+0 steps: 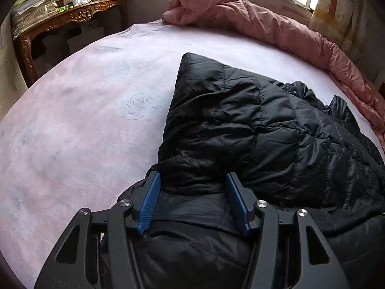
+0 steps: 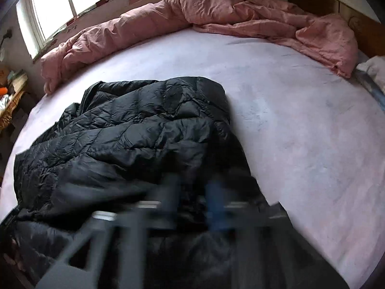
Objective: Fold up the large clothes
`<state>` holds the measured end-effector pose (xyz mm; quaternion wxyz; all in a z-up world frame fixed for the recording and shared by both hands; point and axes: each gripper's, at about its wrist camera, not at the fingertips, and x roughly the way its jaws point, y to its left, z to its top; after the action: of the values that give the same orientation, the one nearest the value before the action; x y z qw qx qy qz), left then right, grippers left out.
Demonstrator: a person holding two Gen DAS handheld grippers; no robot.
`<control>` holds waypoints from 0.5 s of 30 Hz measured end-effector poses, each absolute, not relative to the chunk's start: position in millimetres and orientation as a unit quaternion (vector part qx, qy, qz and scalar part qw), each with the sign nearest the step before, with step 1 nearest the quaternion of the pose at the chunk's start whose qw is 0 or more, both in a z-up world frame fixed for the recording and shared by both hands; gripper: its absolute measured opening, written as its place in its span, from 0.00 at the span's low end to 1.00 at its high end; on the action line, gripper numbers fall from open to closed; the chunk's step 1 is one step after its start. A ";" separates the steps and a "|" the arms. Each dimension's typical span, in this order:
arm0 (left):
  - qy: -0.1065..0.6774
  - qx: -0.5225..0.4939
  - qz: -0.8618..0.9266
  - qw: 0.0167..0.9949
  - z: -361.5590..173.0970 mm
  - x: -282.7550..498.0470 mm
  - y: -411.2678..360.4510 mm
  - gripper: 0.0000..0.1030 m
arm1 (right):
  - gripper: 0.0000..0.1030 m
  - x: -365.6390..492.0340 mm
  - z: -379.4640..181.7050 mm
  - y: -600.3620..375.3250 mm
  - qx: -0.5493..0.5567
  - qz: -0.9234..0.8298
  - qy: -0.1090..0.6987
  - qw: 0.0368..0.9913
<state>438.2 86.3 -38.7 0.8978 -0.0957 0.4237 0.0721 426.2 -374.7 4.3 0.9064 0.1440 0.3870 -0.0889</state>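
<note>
Black puffer jacket [image 1: 252, 125] lying crumpled on the pink bed sheet [image 1: 72, 120], bunched in quilted folds, one corner pointing toward the far side of the bed. Left gripper [image 1: 193, 187] angled down over the jacket's near edge, blue pads [image 1: 149, 202] spread apart with a fold of black fabric lying between them, not visibly pinched: released. Right gripper [image 2: 195, 192] blurred in the right wrist view, angled down over the jacket's near right part, fabric directly under and around its fingers; grip state impossible to read from the blur, cannot tell. Rumpled pink quilt [image 2: 216, 14] heaped along the far edge of the bed, well apart from the jacket. Carved wooden side table [image 1: 79, 16] beyond the bed's far left corner, stacked with papers.
</note>
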 end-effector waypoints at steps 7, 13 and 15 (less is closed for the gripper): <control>0.394 -0.100 0.055 0.912 -23.4 433.3 80.3 0.53 | 0.09 416.1 40.0 -372.4 0.122 -0.083 0.279 0.949; 0.416 -0.090 0.060 0.903 -31.1 441.2 77.7 0.53 | 0.13 450.8 -9.3 -385.1 0.127 -0.118 0.414 0.894; 0.407 -0.090 0.056 0.907 -29.3 439.4 77.7 0.53 | 0.23 444.8 -0.9 -386.4 0.130 -0.124 0.398 0.900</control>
<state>439.4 77.7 -29.3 0.9074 -0.0897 0.4068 0.0561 444.8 -386.4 -0.9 0.8995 0.1297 0.3985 -0.1235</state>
